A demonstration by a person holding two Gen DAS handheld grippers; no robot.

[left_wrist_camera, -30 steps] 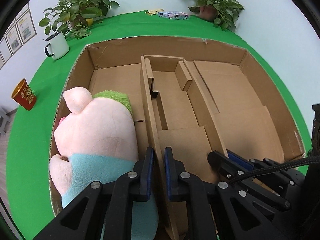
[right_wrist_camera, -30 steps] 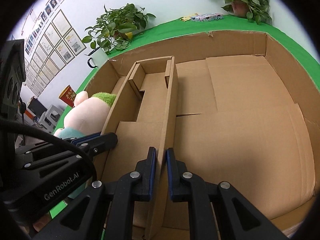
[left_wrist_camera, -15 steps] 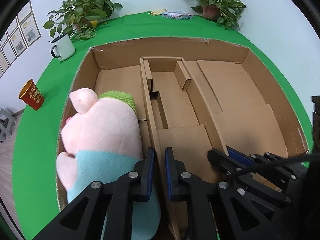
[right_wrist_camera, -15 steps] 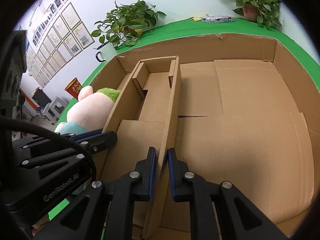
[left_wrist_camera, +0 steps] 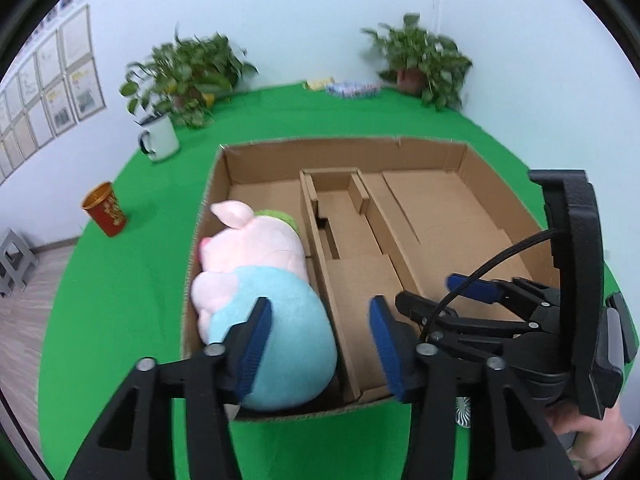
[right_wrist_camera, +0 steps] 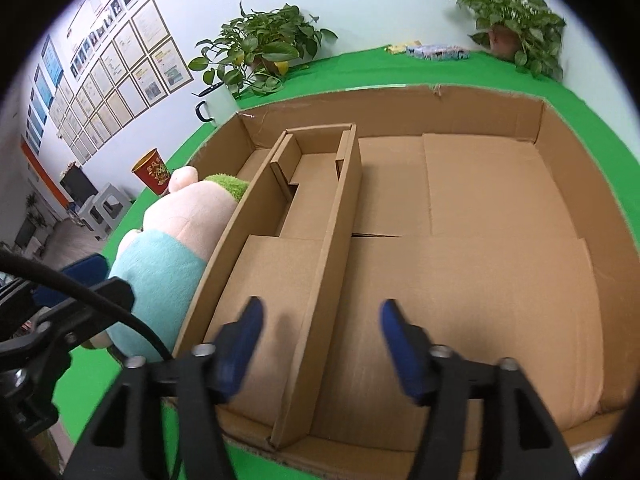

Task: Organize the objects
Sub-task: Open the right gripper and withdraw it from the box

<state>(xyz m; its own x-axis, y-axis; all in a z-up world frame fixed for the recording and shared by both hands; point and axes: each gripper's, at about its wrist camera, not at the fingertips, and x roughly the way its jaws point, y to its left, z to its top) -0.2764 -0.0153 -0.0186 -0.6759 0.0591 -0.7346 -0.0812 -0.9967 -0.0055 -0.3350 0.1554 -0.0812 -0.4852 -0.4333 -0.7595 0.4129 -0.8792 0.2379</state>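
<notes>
A large open cardboard box (left_wrist_camera: 344,152) (right_wrist_camera: 568,184) lies on the green table. A cardboard divider insert (left_wrist_camera: 320,248) (right_wrist_camera: 332,240) stands inside it, left of centre. A pink pig plush in a blue shirt (left_wrist_camera: 264,280) (right_wrist_camera: 176,240) lies in the left compartment. My left gripper (left_wrist_camera: 320,344) is open and empty, raised above the box's near edge over the divider's left wall. My right gripper (right_wrist_camera: 320,336) is open and empty above the divider's right wall; it also shows in the left wrist view (left_wrist_camera: 460,292).
A white mug (left_wrist_camera: 158,138) and a red cup (left_wrist_camera: 105,209) stand on the table left of the box. Potted plants (left_wrist_camera: 188,76) (left_wrist_camera: 420,60) and a small packet (left_wrist_camera: 352,89) sit at the back edge. The box's right compartment (right_wrist_camera: 480,240) holds nothing.
Both grippers were shut on the divider's walls; now both have opened, let go, and pulled up and back from the box.
</notes>
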